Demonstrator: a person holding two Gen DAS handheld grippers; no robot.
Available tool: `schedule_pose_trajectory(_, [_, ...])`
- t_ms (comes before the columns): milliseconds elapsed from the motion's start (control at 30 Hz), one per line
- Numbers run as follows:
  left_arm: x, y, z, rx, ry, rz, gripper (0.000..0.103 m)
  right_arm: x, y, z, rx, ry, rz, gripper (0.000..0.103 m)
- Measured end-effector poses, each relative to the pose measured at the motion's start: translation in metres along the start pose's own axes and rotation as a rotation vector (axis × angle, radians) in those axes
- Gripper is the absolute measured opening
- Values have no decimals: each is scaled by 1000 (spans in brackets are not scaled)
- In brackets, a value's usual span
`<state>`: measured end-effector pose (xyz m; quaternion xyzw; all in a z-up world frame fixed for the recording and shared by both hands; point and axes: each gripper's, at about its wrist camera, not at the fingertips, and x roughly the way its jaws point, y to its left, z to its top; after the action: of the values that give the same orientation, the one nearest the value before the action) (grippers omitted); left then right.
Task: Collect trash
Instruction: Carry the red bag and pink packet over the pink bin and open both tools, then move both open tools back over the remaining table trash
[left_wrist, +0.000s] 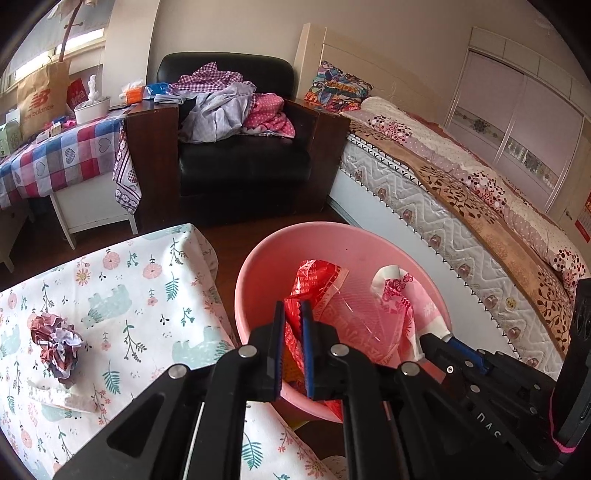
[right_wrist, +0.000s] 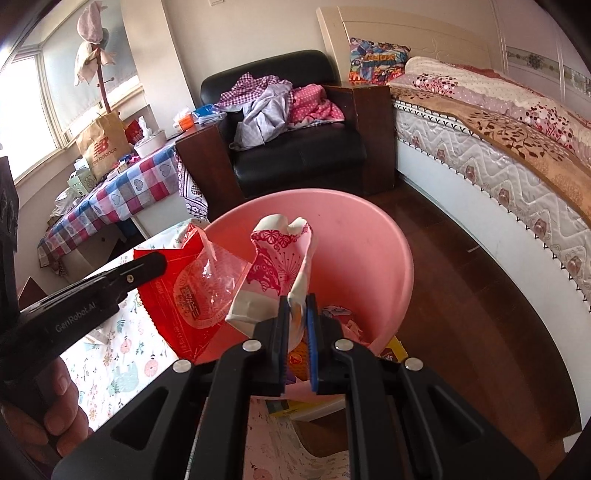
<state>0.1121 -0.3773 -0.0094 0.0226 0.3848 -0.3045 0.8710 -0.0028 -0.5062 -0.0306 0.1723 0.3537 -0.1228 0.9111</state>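
A red wrapper (left_wrist: 317, 291) is pinched between the nearly closed jaws of the left gripper (left_wrist: 292, 347), and a pink paper (right_wrist: 280, 273) with a red flower print is clamped the same way by the right gripper (right_wrist: 297, 339). Both pieces are held over the mouth of the pink basin (right_wrist: 369, 240), which lies directly ahead of and below each gripper. The wrapper is extended forward and up from the left jaws, its long axis along the line of the fingers; the paper is raised from the right jaws in the same manner, its upper end folded open. The two grippers are set side by side, the wrapper close to the paper, possibly touching. Neither is judged nearer the basin than the other; each load hangs within the rim, so release alone appears to be called for next. Other scraps are seen at the basin's bottom.

To the left of the left gripper, on the flowered cloth (left_wrist: 122, 295), a crumpled wad (left_wrist: 57, 341) is left uncollected, well apart from the basin; the left hand is judged the nearer to it. Beyond the basin an armchair (left_wrist: 236, 147) piled with clothes is seen, and a bed (left_wrist: 461, 192) to the right.
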Motion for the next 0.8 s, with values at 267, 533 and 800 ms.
schedule_pose_trajectory(267, [-5,0,-2,-26,-16,-38,35,8,-8,-1,49,27,10,10])
schedule_pose_trajectory(533, [-28,-8,-5,4,-67,-60,38,1,-5,-5,31,23,32,26])
schedule_pose_trajectory(800, [-60,0,-17,-6,-77,-48,38,-14,15,-13,-12,14,43,28])
